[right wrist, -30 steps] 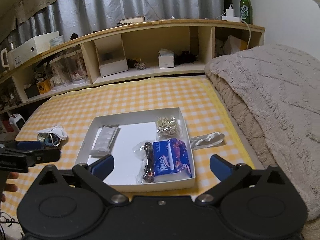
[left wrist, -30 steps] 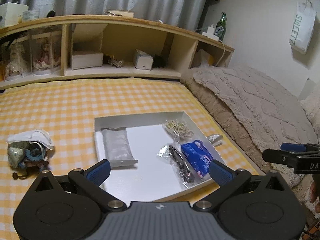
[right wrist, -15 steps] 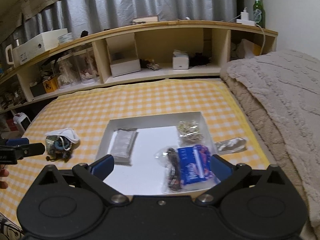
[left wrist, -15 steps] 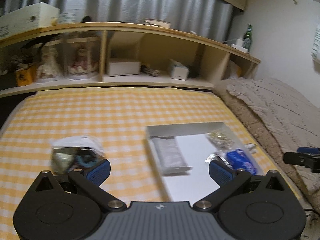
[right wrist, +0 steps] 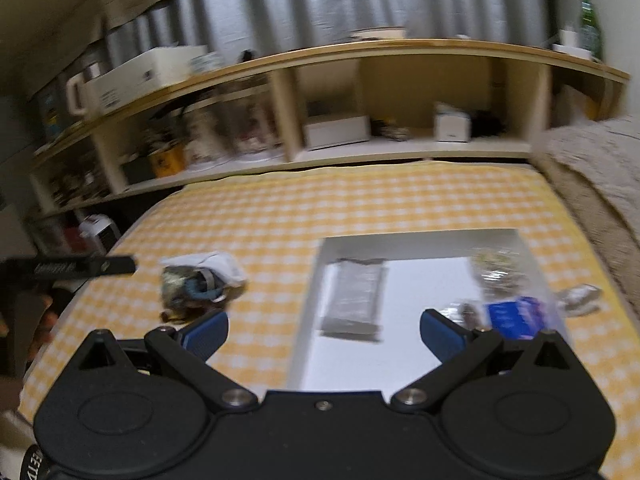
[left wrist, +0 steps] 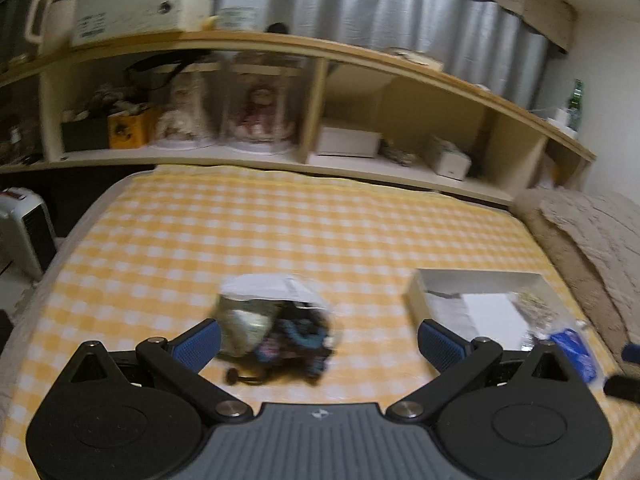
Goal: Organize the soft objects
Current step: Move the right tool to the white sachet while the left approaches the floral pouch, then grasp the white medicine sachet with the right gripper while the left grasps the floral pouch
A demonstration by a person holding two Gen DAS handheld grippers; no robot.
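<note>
wooden shelf (left wrist: 360,60) under grey curtains (left wrist: 360,4) (dim light), yellow checked bedcover (left wrist: 320,224) below.

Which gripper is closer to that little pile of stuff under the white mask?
Left. The left gripper is open right at the pile, which lies between its fingers. The right gripper sits over the tray's edge, the pile off to its left.

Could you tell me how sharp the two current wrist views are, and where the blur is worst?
Left wrist view: motion-smeared, the bundle of soft items indistinct, only the left gripper crisp. Right wrist view: likewise streaked, the white tray and shelf soft, fisheye bending the shelf.
</note>
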